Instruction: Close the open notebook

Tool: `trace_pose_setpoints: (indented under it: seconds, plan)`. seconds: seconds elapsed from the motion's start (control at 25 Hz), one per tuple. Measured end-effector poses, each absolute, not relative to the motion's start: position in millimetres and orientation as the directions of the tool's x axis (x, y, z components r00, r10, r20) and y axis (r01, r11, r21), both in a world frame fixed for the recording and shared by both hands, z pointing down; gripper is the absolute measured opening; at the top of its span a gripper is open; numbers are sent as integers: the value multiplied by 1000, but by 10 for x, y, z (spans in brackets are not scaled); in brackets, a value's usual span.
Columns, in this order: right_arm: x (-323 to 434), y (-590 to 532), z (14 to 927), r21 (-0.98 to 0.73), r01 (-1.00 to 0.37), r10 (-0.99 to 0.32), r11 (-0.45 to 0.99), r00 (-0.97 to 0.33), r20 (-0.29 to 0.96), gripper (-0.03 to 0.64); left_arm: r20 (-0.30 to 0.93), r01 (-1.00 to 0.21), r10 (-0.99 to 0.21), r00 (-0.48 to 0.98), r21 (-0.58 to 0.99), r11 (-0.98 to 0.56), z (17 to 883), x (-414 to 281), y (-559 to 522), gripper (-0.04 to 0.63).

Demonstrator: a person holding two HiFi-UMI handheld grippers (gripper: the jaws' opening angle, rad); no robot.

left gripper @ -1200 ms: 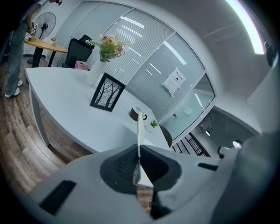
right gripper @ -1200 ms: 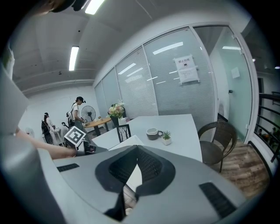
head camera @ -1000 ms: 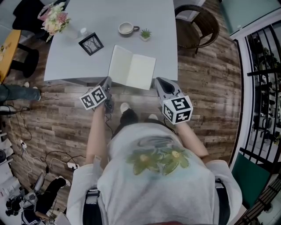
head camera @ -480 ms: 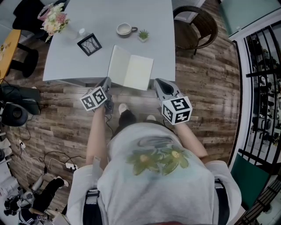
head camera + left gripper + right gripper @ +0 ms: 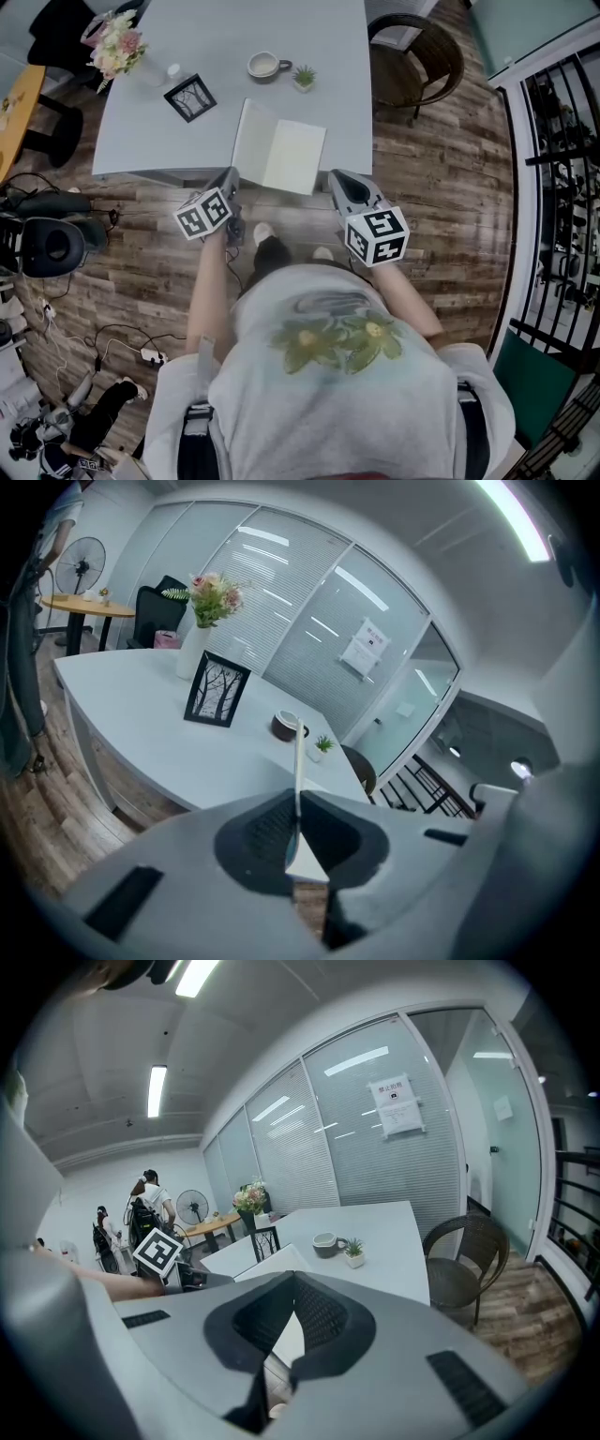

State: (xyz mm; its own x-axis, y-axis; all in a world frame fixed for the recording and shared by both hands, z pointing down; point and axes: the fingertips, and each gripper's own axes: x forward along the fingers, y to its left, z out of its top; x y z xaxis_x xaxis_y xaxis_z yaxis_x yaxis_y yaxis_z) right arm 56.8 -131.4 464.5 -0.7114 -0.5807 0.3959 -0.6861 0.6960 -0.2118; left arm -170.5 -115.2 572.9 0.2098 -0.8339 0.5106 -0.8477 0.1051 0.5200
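Note:
The open notebook (image 5: 291, 155) lies at the front edge of the grey table (image 5: 159, 141), its pale blank pages up and its near edge hanging over the table. My left gripper (image 5: 231, 174) is at the notebook's near left corner. In the left gripper view its jaws (image 5: 296, 803) are shut on a thin pale sheet edge (image 5: 298, 757) that runs up from between them. My right gripper (image 5: 336, 178) hangs just right of the notebook's near right corner, shut and holding nothing. In the right gripper view (image 5: 292, 1277) the notebook (image 5: 272, 1262) shows past its jaws.
Further back on the table stand a framed picture (image 5: 190, 97), a cup (image 5: 266, 65), a small plant (image 5: 303, 76) and flowers (image 5: 117, 47). A wicker chair (image 5: 417, 61) is at the table's right. A dark round object (image 5: 52, 246) and cables lie on the floor at left.
Both grippers and the notebook stay where they were. On the floor at left a person's leg has gone and a dark round object has come into view.

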Motion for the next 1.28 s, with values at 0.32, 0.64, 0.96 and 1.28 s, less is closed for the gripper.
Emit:
trace_pose_setpoints:
  seconds: [0.32,0.64,0.96,1.28]
  plan:
    - [597,-1331,4645,-216,-686,-582,695,-713,391,17,510,-857,-834,210,506,94,5702,-1604,-1152,20]
    - [641,-1331,4641,-221,-688,-584,692,-712,390,17,506,-858,-835,215,507,86,5673,-1496,-1155,20]
    - [670,-1317,4636,-226,-689,-585,689,-713,387,17,498,-857,-833,242,512,57,5651,-1362,-1171,20]
    - [691,-1306,4634,-232,-693,-588,683,-710,387,17,496,-856,-824,274,516,26,5652,-1244,-1180,20]
